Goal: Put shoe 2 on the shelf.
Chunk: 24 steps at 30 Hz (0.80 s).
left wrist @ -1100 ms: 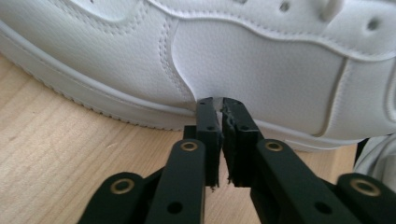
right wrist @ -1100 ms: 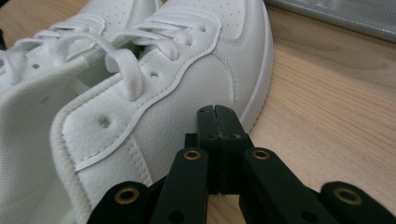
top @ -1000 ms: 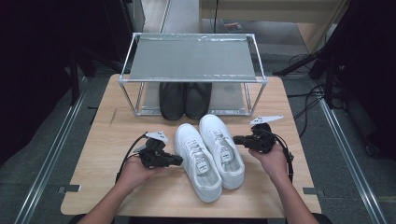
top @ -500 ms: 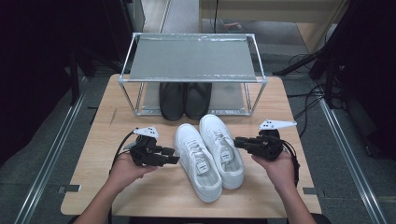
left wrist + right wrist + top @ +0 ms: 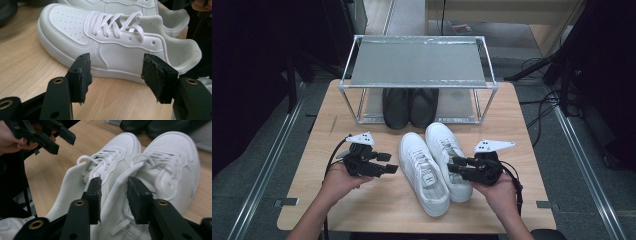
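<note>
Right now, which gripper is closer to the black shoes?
Left, though only slightly. The left gripper sits below and left of the black shoes; the right gripper sits below and right, a bit farther.

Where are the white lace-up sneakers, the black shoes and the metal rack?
White lace-up sneakers (image 5: 424, 172): high view, left sneaker's laces.
Black shoes (image 5: 409, 106): high view, toes.
Metal rack (image 5: 417, 62): high view, grey top shelf.
</note>
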Each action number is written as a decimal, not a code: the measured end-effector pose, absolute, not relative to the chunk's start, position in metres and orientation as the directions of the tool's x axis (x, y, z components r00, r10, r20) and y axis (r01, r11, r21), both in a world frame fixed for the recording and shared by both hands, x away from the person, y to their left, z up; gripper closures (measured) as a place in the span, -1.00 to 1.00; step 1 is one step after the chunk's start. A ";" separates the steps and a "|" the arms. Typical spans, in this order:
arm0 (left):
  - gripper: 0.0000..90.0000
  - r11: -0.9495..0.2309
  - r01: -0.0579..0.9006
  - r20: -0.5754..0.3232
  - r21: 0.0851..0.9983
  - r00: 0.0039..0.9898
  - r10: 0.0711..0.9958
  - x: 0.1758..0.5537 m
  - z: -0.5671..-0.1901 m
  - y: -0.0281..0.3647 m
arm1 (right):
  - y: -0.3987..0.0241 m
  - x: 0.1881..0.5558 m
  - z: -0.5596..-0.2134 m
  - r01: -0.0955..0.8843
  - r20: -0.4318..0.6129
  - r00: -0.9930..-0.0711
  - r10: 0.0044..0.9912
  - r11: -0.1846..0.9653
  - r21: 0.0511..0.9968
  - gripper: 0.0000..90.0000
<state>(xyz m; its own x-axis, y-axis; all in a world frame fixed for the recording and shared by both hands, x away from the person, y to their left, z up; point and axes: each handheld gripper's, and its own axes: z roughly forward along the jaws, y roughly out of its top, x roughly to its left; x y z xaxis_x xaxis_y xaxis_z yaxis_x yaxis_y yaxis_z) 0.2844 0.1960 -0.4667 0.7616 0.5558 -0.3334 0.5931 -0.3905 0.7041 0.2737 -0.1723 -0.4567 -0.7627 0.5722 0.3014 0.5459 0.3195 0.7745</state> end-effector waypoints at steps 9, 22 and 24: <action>-0.11 -0.380 0.591 -0.326 0.712 0.757 0.566 0.285 -0.466 0.202 | -0.157 0.269 -0.461 0.564 0.287 -0.737 0.612 0.323 0.760 0.18; -0.08 -0.344 0.599 -0.333 0.723 0.739 0.586 0.289 -0.465 0.208 | -0.134 0.260 -0.468 0.550 0.192 -0.707 0.680 0.359 0.754 0.01; -0.08 -0.335 0.601 -0.335 0.725 0.734 0.591 0.289 -0.465 0.209 | -0.128 0.261 -0.471 0.552 0.182 -0.700 0.690 0.361 0.752 -0.01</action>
